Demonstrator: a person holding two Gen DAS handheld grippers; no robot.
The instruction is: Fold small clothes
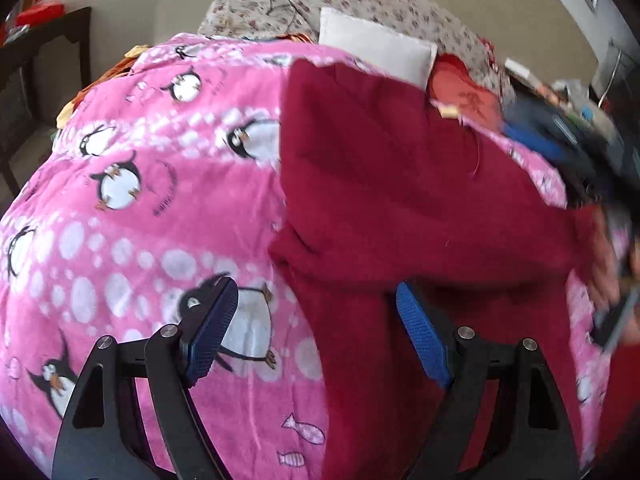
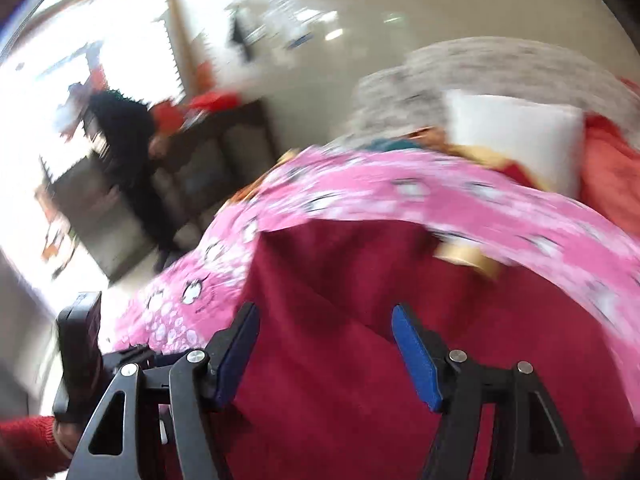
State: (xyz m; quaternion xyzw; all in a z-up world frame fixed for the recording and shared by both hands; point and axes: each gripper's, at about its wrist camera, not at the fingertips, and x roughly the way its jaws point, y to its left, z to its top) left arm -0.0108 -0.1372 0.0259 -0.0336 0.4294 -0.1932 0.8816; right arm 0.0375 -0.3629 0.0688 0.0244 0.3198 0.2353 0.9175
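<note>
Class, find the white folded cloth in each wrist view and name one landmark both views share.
Left wrist: white folded cloth, top centre, behind the maroon garment.
Right wrist: white folded cloth, upper right, blurred.
Shared landmark: the pink penguin blanket.

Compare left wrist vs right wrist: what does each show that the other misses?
Left wrist only: sharp penguin and fish prints on the pink blanket, and the left gripper, open over the garment's edge. Right wrist only: a bright window, dark furniture, and the right gripper, open above the garment, all motion-blurred. Both: the maroon garment, white folded cloth and floral bedding behind.
</note>
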